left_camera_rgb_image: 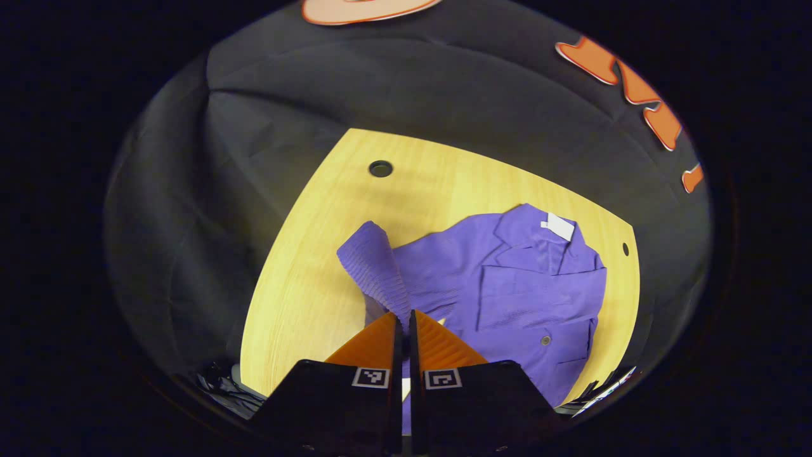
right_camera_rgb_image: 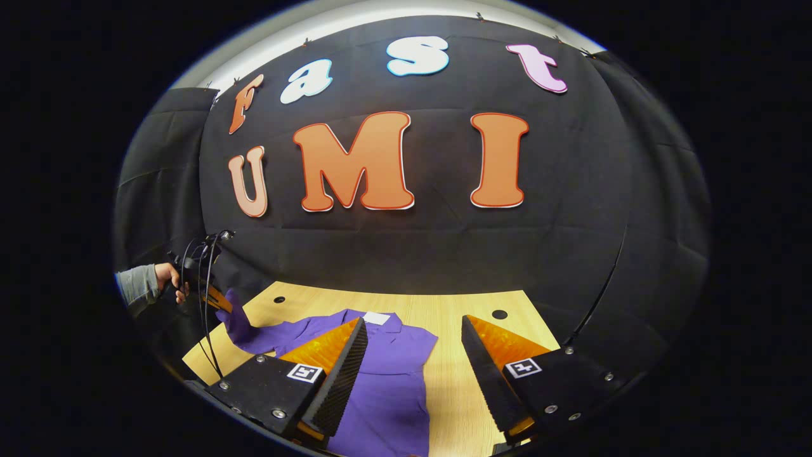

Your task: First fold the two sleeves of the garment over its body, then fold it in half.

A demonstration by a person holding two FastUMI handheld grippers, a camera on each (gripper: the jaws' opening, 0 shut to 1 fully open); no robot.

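Tabletop (left_camera_rgb_image: 330, 209): it was light wood, with a small round hole (left_camera_rgb_image: 380, 169) near its far edge.
Garment (left_camera_rgb_image: 507, 292): the purple shirt lay flat on the tabletop, its collar and white tag (left_camera_rgb_image: 560, 226) toward the far edge.
Sleeve (left_camera_rgb_image: 374, 266): one sleeve was lifted up off the wood.
Left gripper (left_camera_rgb_image: 404, 324): its orange fingers were pressed together, pinching the sleeve.
Right gripper (right_camera_rgb_image: 415, 355): its fingers were spread wide above the shirt, holding nothing.
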